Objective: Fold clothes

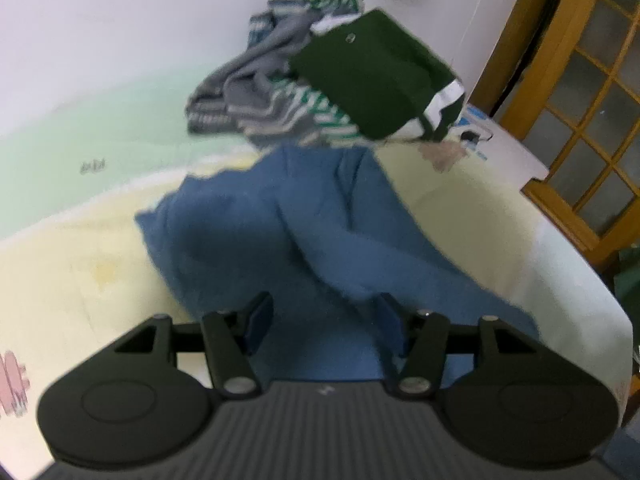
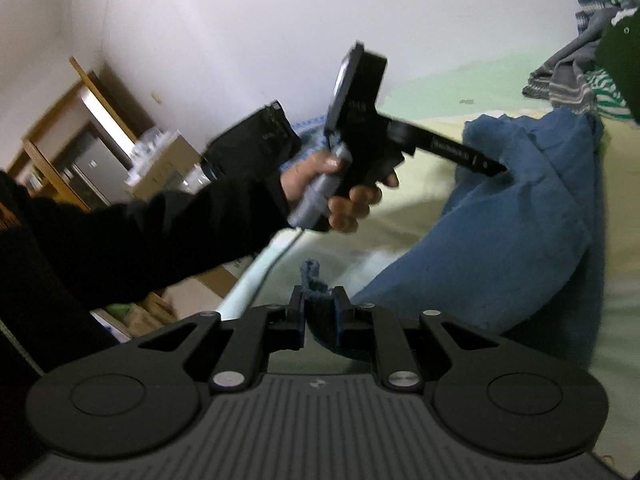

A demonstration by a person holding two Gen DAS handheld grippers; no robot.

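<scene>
My right gripper (image 2: 319, 312) is clamped narrow on a bunched corner of the blue garment (image 1: 304, 240), a tuft of the cloth poking up between the pads. My left gripper (image 1: 322, 320) stands fairly wide over the same garment: the fabric runs under and between its fingers, but the pads do not look to be pressing on it. In the right wrist view that left tool's tip sits at a fold in the blue cloth, with the person's hand (image 2: 340, 184) round its handle and a black sleeve (image 2: 140, 240) trailing back.

The blue garment lies rumpled and ridged on the pale yellow-green bed sheet (image 1: 80, 248), not flat at all. Just beyond it sits a pile of unfolded clothes (image 1: 280, 92) (grey and green stripes), with a dark green garment (image 1: 372, 76) lying on top.

My worries from here: with only one corner held, any pull from my right side will likely drag the whole garment into a twist instead of spreading it. If my left jaws close where they are, I judge they would pinch a double layer at that ridge, and the fold would come out crooked. The far edge is also near the pile and could snag it.
</scene>
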